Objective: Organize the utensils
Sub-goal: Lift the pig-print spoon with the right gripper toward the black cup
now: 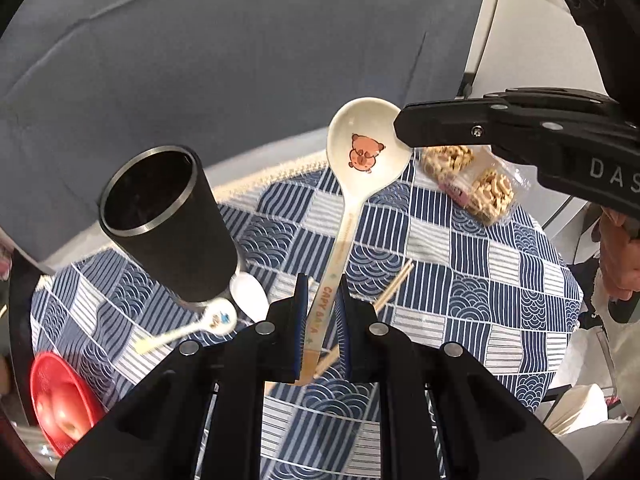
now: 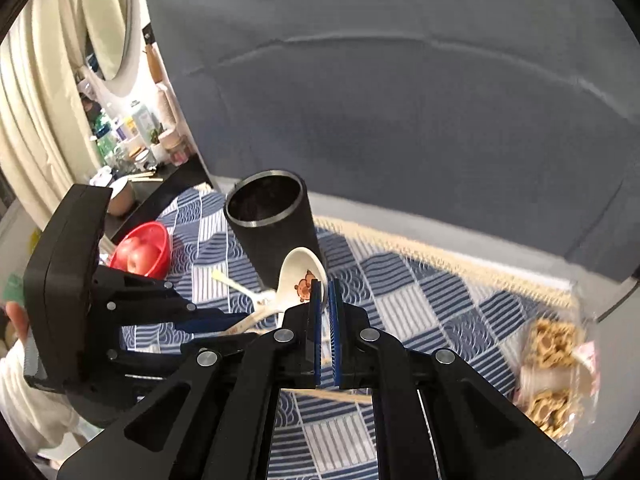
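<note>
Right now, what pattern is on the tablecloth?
The tablecloth has navy-and-white patchwork, stripes and wave arcs; clearest in the left wrist view.

- Your left wrist camera sits just behind the left claw (image 1: 322,300) and looks steeply down along its fingers at the blue patterned tablecloth (image 1: 460,280), close up.
- Your right wrist camera sits behind the right claw (image 2: 325,292), tilted down the same way, equally near.
- Both views share the black cup (image 1: 172,224) ahead of the claws, the cream spoon (image 1: 366,148) and the red bowl (image 1: 60,396).
</note>
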A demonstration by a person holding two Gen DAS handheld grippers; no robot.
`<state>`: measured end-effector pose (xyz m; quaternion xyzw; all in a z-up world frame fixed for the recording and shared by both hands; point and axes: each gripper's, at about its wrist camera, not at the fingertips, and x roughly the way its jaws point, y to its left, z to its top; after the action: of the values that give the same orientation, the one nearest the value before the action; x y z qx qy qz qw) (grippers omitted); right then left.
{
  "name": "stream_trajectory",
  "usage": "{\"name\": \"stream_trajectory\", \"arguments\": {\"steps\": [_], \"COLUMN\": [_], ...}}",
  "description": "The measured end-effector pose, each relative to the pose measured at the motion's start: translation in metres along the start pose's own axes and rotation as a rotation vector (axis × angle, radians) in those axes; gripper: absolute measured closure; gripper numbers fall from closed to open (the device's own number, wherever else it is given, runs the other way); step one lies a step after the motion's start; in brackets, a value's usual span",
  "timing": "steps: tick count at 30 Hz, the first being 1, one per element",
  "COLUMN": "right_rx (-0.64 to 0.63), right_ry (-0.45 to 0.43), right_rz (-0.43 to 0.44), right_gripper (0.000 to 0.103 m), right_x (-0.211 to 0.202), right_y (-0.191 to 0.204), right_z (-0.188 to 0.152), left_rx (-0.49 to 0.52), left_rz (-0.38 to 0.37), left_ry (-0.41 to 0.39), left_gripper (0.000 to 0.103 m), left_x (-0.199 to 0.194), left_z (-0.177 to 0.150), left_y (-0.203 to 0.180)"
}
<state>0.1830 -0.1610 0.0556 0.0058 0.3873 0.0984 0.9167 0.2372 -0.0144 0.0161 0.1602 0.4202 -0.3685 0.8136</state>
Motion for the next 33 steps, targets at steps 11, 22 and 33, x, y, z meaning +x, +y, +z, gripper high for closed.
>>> {"name": "stream_trajectory", "arguments": {"steps": [11, 22, 33], "right_rx": [-0.075, -0.114, -0.017], "right_ry": [-0.08, -0.07, 0.044], "right_rz": [-0.078, -0.105, -0.079], "right_gripper": [0.099, 0.1, 0.098], "right_x": [-0.01, 0.023, 0.075], "right_y": [0.037, 0.055, 0.029], "right_z": [0.062, 0.098, 0.054], "left_rx": [0.058, 0.07, 0.07], "left_rz": [-0.052, -0.108, -0.051], "left_ry": [-0.111, -0.194, -0.153], "left_gripper": [0.089, 0.102, 0.039], "left_x": [-0.029, -0.034, -0.023], "left_z": [0.034, 0.068, 0.039], "left_y": [0.048, 0.103, 0.129]}}
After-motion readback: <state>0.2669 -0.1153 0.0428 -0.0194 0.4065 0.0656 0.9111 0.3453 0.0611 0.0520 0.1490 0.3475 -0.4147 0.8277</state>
